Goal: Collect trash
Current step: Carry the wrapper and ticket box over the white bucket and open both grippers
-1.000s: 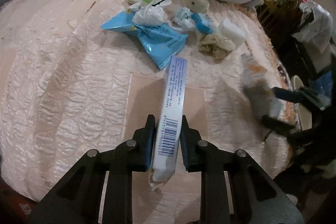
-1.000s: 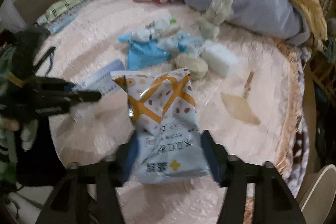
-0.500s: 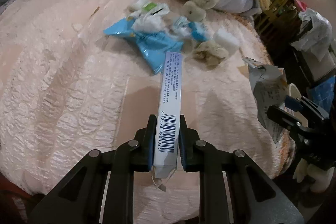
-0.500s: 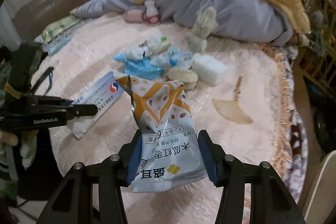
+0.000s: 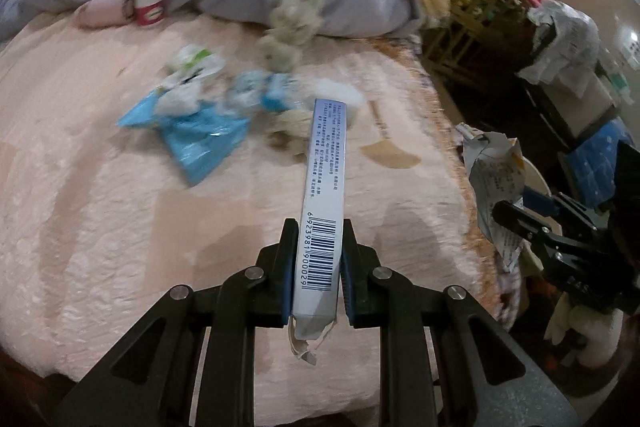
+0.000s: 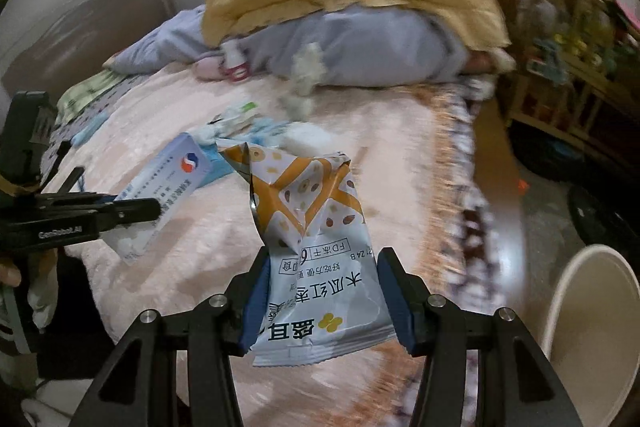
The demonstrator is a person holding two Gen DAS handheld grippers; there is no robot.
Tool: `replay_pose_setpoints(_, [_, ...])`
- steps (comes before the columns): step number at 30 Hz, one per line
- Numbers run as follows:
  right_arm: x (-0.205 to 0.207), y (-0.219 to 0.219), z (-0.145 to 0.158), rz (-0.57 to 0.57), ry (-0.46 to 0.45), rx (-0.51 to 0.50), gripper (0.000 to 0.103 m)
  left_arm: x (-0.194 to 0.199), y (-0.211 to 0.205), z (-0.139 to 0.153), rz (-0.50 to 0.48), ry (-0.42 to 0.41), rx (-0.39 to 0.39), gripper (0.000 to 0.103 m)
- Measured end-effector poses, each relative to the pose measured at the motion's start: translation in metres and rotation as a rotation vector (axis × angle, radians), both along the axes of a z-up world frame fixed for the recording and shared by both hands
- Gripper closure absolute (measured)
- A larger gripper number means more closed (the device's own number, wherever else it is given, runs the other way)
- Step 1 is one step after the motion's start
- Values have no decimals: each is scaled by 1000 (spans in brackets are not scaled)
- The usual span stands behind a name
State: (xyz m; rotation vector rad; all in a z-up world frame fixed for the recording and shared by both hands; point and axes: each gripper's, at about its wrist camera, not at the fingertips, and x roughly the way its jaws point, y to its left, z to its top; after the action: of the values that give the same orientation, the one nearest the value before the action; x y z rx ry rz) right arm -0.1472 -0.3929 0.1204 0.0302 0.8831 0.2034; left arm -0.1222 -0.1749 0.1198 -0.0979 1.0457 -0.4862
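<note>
We've pulled back from the bed toward the white bin, now lower right; left gripper clamps the flat box, right gripper pinches the snack bag; both lifted, drop next; trash pile remains

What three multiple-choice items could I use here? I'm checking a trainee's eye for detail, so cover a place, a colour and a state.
1. Where is the cream bin?
A. on the bed
B. on the floor beside the bed
C. on the shelf

2. What colour is the flat wrapper lying on the bed?
A. blue
B. red
C. black

3. What does the left gripper hold?
A. nothing
B. a bottle
C. a slim box

Key: 1 B, it stands low at the right, off the bedspread. 2 A, it is bright blue. 3 C, the fingers clamp the barcode end.
</note>
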Motion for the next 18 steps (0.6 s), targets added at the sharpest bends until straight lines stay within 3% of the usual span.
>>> replay_pose_setpoints(11, [-48,-124,10,-270,-14,6,49,-11,-117,25,-202,-24,-51,86])
replay_pose_setpoints(18, [-76,-204,-5,-453,9,31,49,-18,-211,19,-350,29,-99,86])
